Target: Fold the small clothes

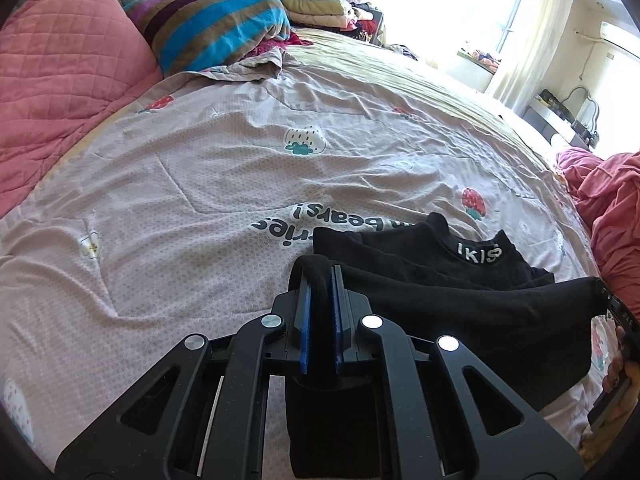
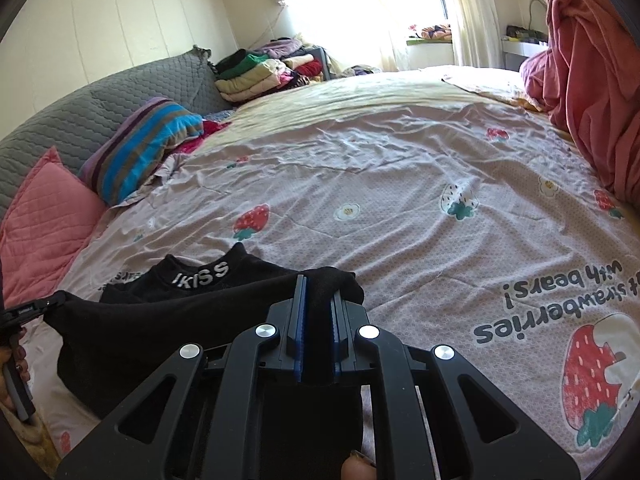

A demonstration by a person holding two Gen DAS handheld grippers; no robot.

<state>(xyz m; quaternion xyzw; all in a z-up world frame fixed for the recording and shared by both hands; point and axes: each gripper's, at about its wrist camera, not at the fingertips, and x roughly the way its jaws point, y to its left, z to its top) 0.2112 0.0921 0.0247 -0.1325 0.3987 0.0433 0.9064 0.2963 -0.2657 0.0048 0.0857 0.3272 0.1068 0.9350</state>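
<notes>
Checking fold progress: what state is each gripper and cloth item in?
left gripper: shut on black garment
right gripper: shut on black garment
black garment: near edge lifted between both grippers, lettered band end on the bedsheet
bedsheet: spread, wrinkled
clothes stack: folded

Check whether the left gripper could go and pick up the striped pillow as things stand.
Probably not: the left gripper is shut on the black garment, shared with the right gripper. The striped pillow lies unobstructed across the bed.

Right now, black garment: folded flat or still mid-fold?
Mid-fold. The black garment has its near edge lifted and stretched between left gripper and right gripper; its lettered far part lies on the bedsheet.
</notes>
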